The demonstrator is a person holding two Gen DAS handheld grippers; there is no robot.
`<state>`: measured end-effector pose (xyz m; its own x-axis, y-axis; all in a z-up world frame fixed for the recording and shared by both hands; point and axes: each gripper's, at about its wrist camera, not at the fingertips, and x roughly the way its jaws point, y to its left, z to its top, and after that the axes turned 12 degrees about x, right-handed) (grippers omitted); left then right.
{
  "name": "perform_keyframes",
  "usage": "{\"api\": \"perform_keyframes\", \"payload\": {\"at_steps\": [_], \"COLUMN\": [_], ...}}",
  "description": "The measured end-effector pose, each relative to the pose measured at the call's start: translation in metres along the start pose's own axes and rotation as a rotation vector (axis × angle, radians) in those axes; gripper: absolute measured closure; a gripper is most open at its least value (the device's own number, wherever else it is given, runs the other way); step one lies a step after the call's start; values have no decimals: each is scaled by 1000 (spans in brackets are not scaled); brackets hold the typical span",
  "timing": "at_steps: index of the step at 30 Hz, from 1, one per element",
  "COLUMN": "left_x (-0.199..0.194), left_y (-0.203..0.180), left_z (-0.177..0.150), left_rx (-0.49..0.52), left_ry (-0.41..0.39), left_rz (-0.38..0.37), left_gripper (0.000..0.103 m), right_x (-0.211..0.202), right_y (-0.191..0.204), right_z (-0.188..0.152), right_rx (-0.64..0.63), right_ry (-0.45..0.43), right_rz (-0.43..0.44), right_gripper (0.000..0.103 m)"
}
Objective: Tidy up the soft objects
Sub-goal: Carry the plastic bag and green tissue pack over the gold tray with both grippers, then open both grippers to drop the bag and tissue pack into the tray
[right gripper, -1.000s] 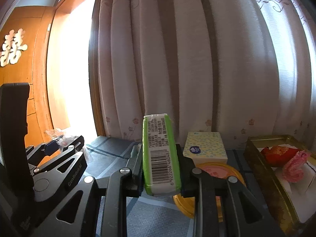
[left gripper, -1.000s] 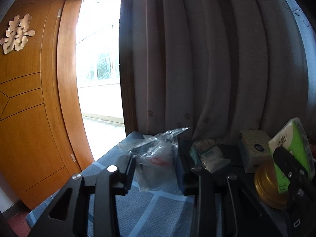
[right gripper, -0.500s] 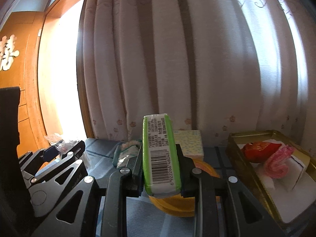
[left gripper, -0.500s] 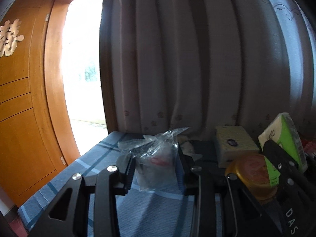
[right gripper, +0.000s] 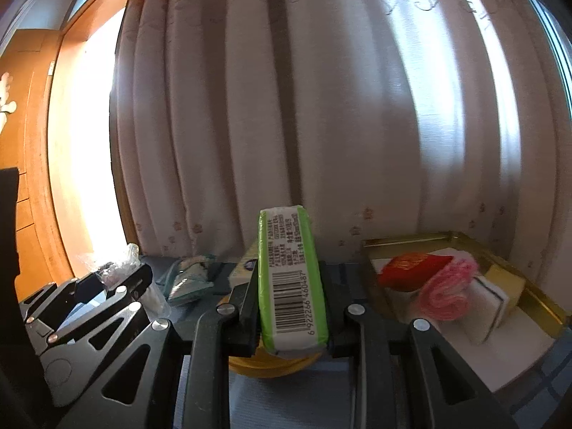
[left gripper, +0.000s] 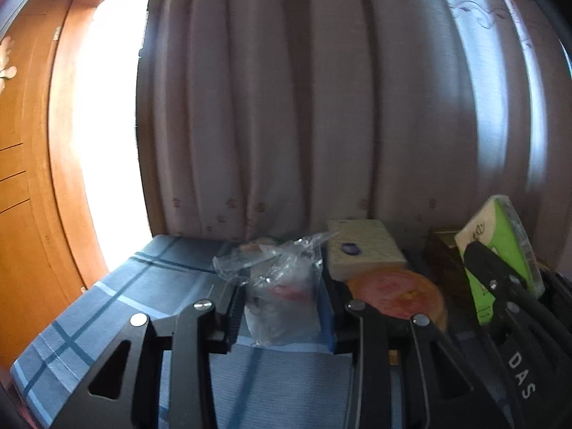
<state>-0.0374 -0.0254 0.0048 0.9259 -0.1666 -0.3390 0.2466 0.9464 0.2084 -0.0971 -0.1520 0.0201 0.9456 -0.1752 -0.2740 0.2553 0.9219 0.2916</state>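
My left gripper point(left gripper: 282, 307) is shut on a crinkled clear plastic bag point(left gripper: 282, 296) with something white and red inside, held above the blue checked cloth point(left gripper: 118, 304). My right gripper point(right gripper: 291, 307) is shut on a green and white tissue pack point(right gripper: 291, 286) standing on its edge, barcode facing me. That same tissue pack point(left gripper: 500, 246) and the right gripper point(left gripper: 507, 296) show at the right of the left wrist view. The left gripper point(right gripper: 107, 286) with its bag appears at the left of the right wrist view.
A gold tray point(right gripper: 536, 300) at the right holds a red packet point(right gripper: 411, 271), pink yarn point(right gripper: 447, 293) and white boxes. A yellow round lid point(left gripper: 397, 293), a pale tissue box point(left gripper: 361, 246) and a small teal packet point(right gripper: 189, 279) lie on the cloth. Curtains point(right gripper: 321, 125) hang behind.
Both grippers have swung to the right with their loads; the wooden door slid out to the left edge, and the gold tray and round lid came further into view.
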Motion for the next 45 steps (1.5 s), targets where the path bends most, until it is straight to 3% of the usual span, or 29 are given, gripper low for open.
{"api": "perform_keyframes", "payload": {"at_steps": [32,40,45], "left_x": [-7,-7,1], "left_y": [-106,-134,-153], "left_z": [39,60,80], "left_rx": [55,68,49], "left_ry": [-49,-72,-41], "left_rz": [-232,-331,-423], "left_gripper": [68,68,68], "right_x": [-30,-34,-25], "right_y": [-108,-151,-171], "right_z": [26,46,74], "right_rx": [63,90,83], "right_ry": [-88,-113,-100], "right_rz": [-178,-260,-278], "right_gripper": [75,75,75]}}
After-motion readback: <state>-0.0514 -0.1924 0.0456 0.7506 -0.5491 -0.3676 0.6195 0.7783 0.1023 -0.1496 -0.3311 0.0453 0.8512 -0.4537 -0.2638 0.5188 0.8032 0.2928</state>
